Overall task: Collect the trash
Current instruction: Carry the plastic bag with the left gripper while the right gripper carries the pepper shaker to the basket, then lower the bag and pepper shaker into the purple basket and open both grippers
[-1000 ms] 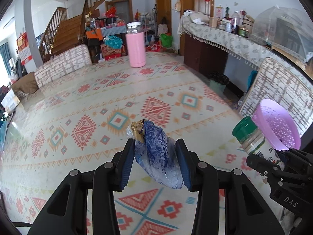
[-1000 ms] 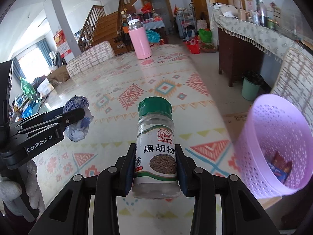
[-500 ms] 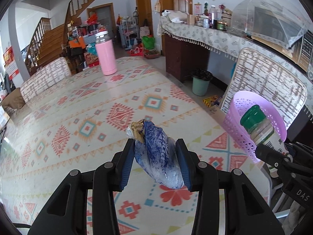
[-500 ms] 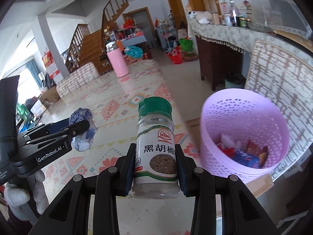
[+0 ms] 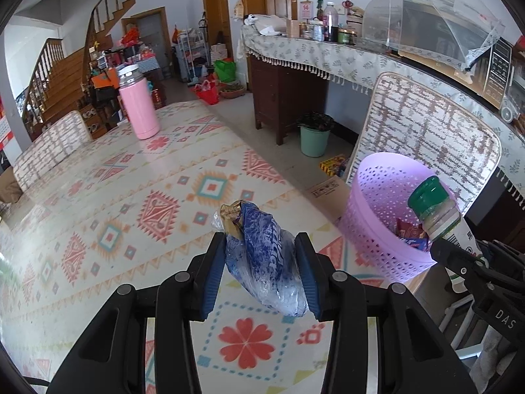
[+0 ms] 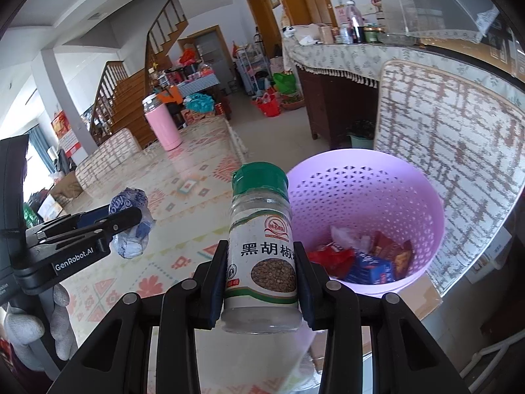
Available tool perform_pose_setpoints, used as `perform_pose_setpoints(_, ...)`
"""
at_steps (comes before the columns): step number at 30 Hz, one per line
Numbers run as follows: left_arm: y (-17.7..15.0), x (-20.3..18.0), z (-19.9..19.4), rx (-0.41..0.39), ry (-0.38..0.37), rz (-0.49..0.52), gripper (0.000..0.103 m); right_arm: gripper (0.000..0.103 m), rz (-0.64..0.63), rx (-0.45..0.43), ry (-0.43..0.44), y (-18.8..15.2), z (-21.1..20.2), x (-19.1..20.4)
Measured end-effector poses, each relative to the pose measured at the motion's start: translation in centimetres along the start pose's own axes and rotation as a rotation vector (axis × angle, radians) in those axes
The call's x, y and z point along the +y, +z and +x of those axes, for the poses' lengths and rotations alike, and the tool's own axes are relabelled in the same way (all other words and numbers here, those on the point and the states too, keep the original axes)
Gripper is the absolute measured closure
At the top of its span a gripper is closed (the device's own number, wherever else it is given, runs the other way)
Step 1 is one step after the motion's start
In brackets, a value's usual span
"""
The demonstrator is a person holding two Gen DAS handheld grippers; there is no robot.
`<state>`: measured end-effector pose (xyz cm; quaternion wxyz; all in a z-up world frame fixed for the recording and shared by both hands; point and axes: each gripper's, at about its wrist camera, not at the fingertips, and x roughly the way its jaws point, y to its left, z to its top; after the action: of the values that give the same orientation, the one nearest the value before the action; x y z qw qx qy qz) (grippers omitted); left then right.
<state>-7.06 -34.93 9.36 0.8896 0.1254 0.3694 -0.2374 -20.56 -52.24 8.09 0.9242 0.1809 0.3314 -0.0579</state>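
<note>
Both loads have swung toward the basket (image 6: 367,177), now at 2 o'clock. Left hand-held gripper (image 5: 262,272) clamps the wrapper (image 5: 265,256); right hand-held gripper (image 6: 261,282) clamps the jar (image 6: 262,249). Dropping looks next.

Crinkled glossy plastic bag (image 5: 265,256), clear plastic spice jar (image 6: 262,256), perforated matt plastic basket (image 6: 367,197), glossy patterned tablecloth (image 5: 131,216).

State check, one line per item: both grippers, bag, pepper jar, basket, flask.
Left gripper: shut on bag.
Bag: crumpled, held off the table.
Right gripper: shut on jar.
Jar: upright, green cap closed.
Basket: upright, wrappers inside.
Flask: upright, lid on.
</note>
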Motion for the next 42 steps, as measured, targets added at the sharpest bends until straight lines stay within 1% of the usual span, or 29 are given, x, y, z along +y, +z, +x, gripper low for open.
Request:
perform_pose_setpoints(10, 3.1, -3.2, 0.6, -0.019, -0.067, 0.044, 0.061, 0.063, 0.054, -0.033, -0.054, 1.5, -0.5, -3.9)
perform_pose_setpoints(16, 5.0, -6.7, 1.4, -0.040, -0.093, 0.103, 0.061, 0.063, 0.088, -0.033, -0.086, 1.9, -0.1, -6.3)
perform_pose_setpoints(27, 7.2, -13.0, 4.2, -0.046, -0.134, 0.208, 0.061, 0.063, 0.140, -0.020, -0.123, 2.7, 1.3, -10.1)
perform_pose_setpoints(35, 8.1, -14.3, 6.6, -0.016, -0.155, 0.205, 0.061, 0.063, 0.153, -0.008, -0.129, 3.1, 2.6, -11.7)
perform_pose_setpoints(39, 8.4, -14.3, 7.8, 0.005, -0.164, 0.185, 0.061, 0.063, 0.157, 0.006, -0.129, 3.2, 3.5, -12.3)
perform_pose_setpoints(42, 8.6, -14.2, 8.6, 0.016, -0.181, 0.171, 0.057, 0.063, 0.153, 0.013, -0.127, 3.2, 4.1, -12.4)
